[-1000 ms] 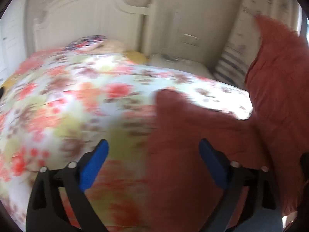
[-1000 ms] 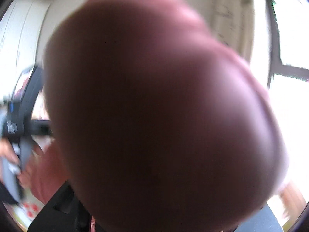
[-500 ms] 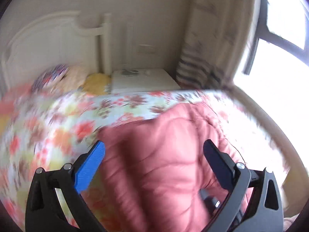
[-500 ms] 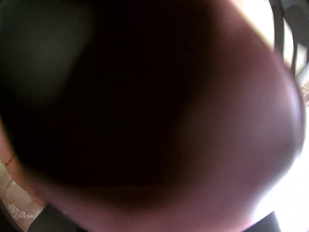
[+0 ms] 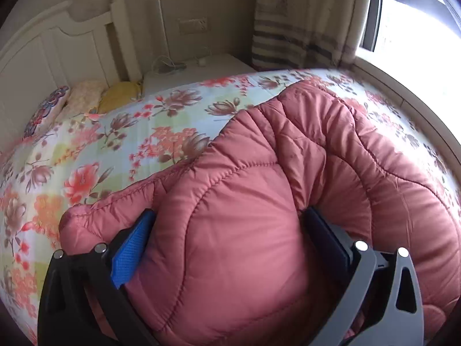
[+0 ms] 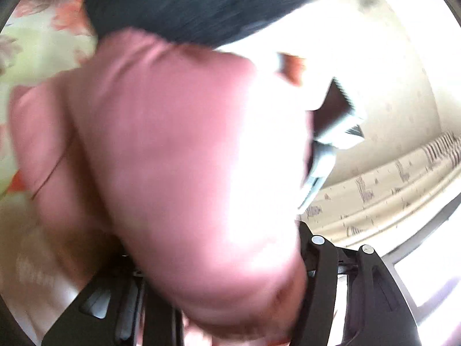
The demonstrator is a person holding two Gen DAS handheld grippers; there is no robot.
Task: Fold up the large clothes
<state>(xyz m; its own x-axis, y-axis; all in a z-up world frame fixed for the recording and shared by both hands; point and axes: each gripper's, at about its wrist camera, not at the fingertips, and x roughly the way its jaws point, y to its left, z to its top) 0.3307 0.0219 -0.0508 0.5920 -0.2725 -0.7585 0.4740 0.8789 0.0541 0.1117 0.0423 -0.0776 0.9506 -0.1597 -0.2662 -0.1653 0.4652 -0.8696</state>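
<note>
In the right wrist view the pink jacket (image 6: 178, 155) is blurred and hides the right gripper (image 6: 219, 297) fingertips; whether the pads press it cannot be told. The bed (image 5: 95, 155) runs off frame.

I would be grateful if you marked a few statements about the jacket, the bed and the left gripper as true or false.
1. The quilted jacket is pink-red. True.
2. The jacket lies on a plain white sheet. False: the bedspread is floral.
3. Padded jacket fabric bulges between the left gripper fingers. True.
4. The curtain is drawn across the whole window. False: bright window shows beside it.
5. A yellow pillow sits near the headboard. True.
</note>
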